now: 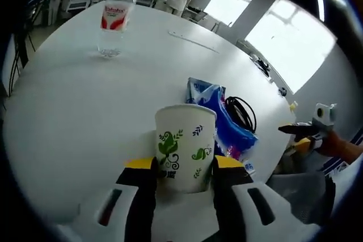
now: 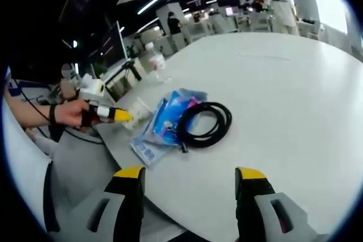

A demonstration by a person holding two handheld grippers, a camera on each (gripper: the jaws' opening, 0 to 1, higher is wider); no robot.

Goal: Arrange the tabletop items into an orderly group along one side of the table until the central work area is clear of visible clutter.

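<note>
paper cup [image 1: 185, 147] gripped in left claw [image 1: 184, 168]; right claw [image 2: 190, 181] spread wide.

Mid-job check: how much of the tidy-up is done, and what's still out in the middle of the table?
Grouped at the table edge already: the blue packets with the coiled black cable on them. In hand: the left gripper is shut on the paper cup beside that pile, not yet released. The right gripper hangs open and empty. Left: the water bottle stands apart, far across the table.
</note>
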